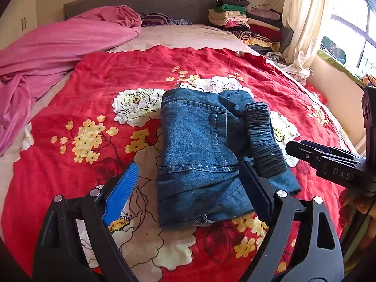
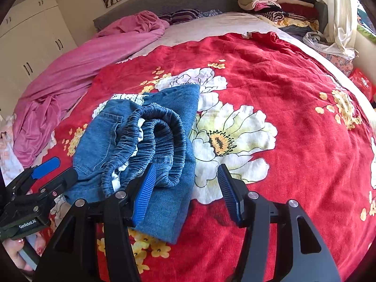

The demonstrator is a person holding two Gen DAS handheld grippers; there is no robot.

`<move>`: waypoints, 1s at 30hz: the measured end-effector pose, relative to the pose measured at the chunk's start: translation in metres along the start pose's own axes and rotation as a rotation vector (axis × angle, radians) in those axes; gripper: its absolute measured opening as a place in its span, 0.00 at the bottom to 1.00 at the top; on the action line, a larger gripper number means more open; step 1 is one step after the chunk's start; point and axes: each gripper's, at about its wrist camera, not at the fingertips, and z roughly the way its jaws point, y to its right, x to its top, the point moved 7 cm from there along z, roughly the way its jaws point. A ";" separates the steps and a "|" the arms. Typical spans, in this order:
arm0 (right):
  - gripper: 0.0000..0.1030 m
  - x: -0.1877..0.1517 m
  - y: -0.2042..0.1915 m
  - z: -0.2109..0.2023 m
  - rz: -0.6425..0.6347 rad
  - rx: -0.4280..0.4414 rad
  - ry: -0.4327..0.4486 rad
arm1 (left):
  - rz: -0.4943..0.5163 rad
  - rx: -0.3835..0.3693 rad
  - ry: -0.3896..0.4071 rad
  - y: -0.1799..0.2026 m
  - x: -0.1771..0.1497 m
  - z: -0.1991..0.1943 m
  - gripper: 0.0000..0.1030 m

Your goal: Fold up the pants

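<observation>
Small blue denim pants point(image 1: 195, 141) lie folded into a compact bundle on the red floral bedspread point(image 1: 117, 70). Their dark elastic waistband point(image 1: 265, 138) curls up along the right side. My left gripper point(image 1: 189, 165) is open and hovers wide over the bundle's near end, its pads clear of the cloth. In the right wrist view the pants point(image 2: 98, 141) lie left of centre, waistband point(image 2: 164, 141) gaping upward. My right gripper point(image 2: 186, 168) is open over the bundle's right edge, holding nothing. Each gripper shows in the other's view: the right one point(image 1: 305, 150) and the left one point(image 2: 54, 171).
A crumpled pink blanket point(image 1: 58, 47) covers the bed's left side. Stacks of folded clothes point(image 1: 239, 16) sit at the head on the right, beside a cream curtain point(image 1: 303, 23) and a window point(image 1: 352, 23). White wardrobe doors point(image 2: 30, 54) stand to the left. A hand point(image 2: 21, 251) holds the left gripper's handle.
</observation>
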 end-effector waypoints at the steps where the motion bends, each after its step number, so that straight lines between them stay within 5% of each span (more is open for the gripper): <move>1: 0.52 -0.001 0.000 -0.003 0.000 -0.003 0.003 | 0.001 0.001 0.003 0.000 0.000 -0.003 0.79; 5: 0.55 -0.006 -0.003 -0.018 -0.029 -0.028 0.033 | 0.006 0.015 0.025 0.000 -0.002 -0.014 0.86; 7: 0.68 -0.008 -0.006 -0.026 -0.037 -0.035 0.050 | 0.000 0.012 0.028 -0.001 -0.004 -0.019 0.87; 14: 0.68 -0.010 -0.015 -0.053 -0.062 -0.060 0.116 | 0.009 0.020 0.049 0.001 -0.007 -0.038 0.90; 16: 0.81 -0.011 -0.018 -0.062 -0.068 -0.067 0.139 | 0.009 0.021 0.060 0.001 -0.007 -0.044 0.90; 30: 0.94 -0.018 -0.036 -0.117 -0.121 -0.076 0.266 | 0.004 0.050 0.102 -0.001 -0.020 -0.079 0.91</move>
